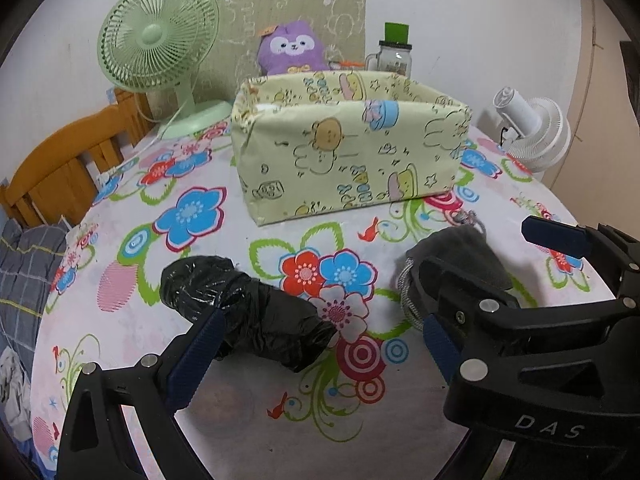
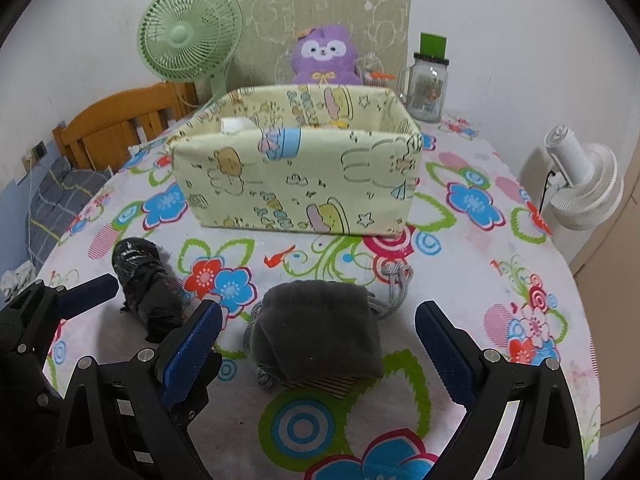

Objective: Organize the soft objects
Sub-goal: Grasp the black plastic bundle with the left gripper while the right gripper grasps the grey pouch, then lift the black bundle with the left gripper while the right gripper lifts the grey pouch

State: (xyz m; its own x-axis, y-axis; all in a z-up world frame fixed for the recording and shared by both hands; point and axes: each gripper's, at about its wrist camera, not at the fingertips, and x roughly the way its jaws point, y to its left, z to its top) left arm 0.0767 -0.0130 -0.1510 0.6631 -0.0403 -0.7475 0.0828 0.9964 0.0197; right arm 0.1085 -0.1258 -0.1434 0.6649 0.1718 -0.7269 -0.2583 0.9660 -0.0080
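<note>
A crumpled black plastic bundle lies on the flowered tablecloth between the fingers of my left gripper, which is open; its left pad sits against the bundle. A grey drawstring pouch lies flat between the spread fingers of my right gripper, also open and not touching it. Beyond both stands a pale yellow cartoon-print fabric box, open at the top, with something white inside. In the left wrist view the pouch is partly hidden by gripper parts, and a blue fingertip of the right gripper shows.
A purple plush toy sits behind the box against cardboard. A green desk fan stands back left, a glass jar with a green lid back right, a white fan at the right edge. A wooden chair back borders the table's left.
</note>
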